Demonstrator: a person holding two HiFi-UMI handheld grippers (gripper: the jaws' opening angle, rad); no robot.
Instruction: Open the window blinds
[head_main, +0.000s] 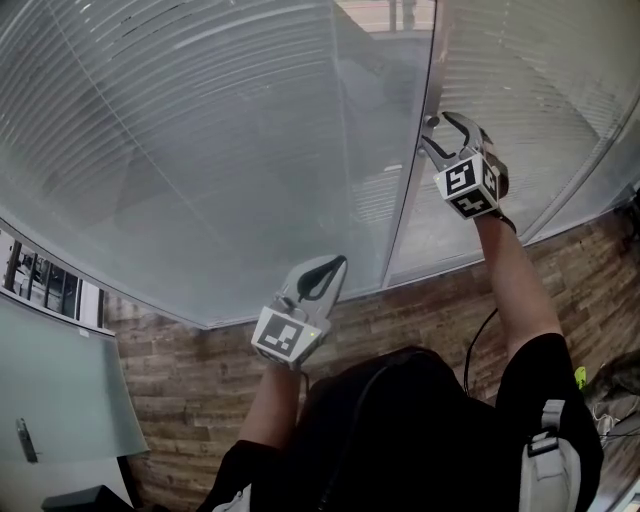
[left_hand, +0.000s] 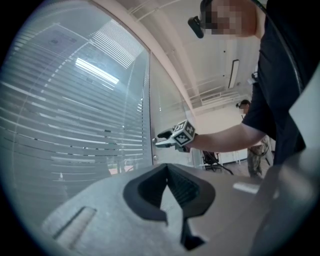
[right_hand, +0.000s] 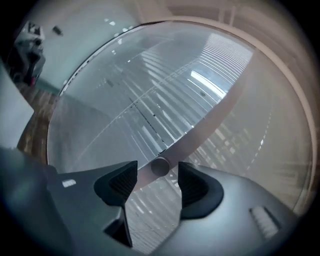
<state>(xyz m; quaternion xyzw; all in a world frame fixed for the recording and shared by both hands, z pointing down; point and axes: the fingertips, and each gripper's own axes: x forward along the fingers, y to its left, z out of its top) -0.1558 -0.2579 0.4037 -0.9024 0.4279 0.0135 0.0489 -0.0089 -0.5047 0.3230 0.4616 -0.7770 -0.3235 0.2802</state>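
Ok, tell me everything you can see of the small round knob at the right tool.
The knob is a small round stub, dull grey and metal-looking, with its flat end facing the right gripper view. It sits on the pale frame strip between two glass panes that have slatted blinds behind them. It stands between the open jaws of the right tool, with a gap showing on both sides, so nothing grips it.

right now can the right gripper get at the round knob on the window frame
Probably yes: the right gripper has its jaws apart with the knob between them. The pads do not seem to press it, and nothing blocks the way.
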